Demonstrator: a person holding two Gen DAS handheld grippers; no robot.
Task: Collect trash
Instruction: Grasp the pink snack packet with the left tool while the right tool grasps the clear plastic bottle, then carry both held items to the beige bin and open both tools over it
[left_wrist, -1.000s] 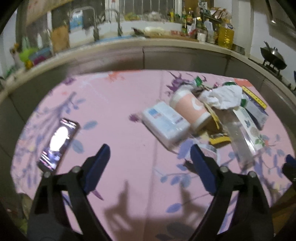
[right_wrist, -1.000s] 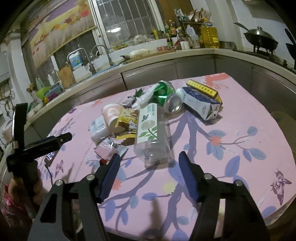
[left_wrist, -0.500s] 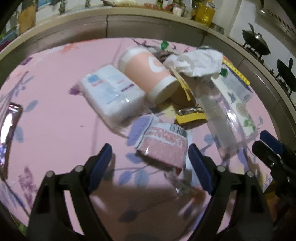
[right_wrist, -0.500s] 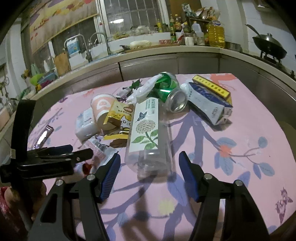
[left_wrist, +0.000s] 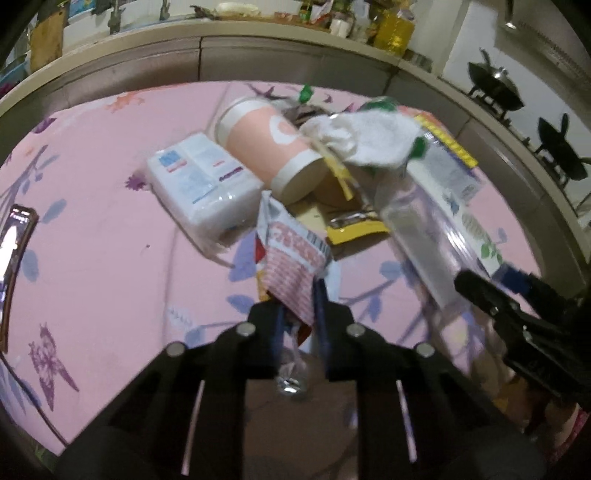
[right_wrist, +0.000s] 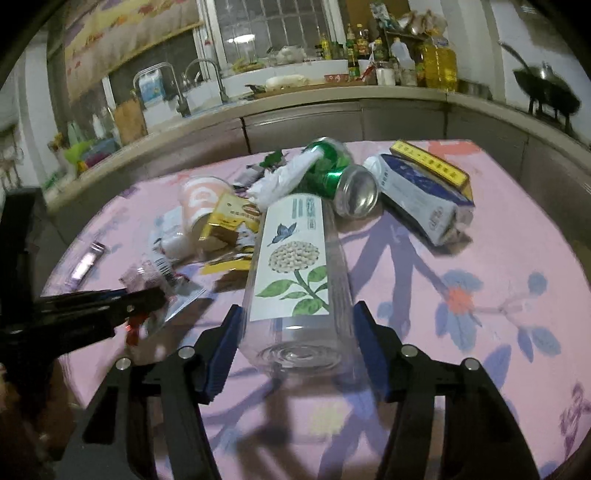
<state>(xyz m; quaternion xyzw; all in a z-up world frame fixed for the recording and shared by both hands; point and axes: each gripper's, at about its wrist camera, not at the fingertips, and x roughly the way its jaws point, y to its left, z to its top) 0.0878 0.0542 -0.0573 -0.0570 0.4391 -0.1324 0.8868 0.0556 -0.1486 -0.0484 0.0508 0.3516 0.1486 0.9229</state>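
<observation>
My left gripper (left_wrist: 299, 306) is closing, and its pads pinch the near edge of a pink-and-white wrapper (left_wrist: 291, 258) on the pink floral tablecloth (left_wrist: 92, 221). In the right wrist view the same left gripper (right_wrist: 155, 299) reaches in from the left with the wrapper (right_wrist: 147, 273). My right gripper (right_wrist: 297, 332) is closing around the base of a clear plastic bottle (right_wrist: 295, 258) with a flower label. The bottle lies on its side between the blue pads (right_wrist: 227, 336), which stand close beside it without clearly pressing.
Behind lie a pink paper cup (left_wrist: 269, 147), a white tissue pack (left_wrist: 199, 181), a crumpled tissue (left_wrist: 369, 136), a yellow packet (right_wrist: 232, 218), a green can (right_wrist: 340, 173), a blue-white carton (right_wrist: 421, 199) and a yellow box (right_wrist: 428, 162). A phone (left_wrist: 14, 240) lies at the left edge.
My left gripper came down and forward over the pink wrapper and closed on it. My right gripper moved up to the bottle, whose base now sits between its jaws.
</observation>
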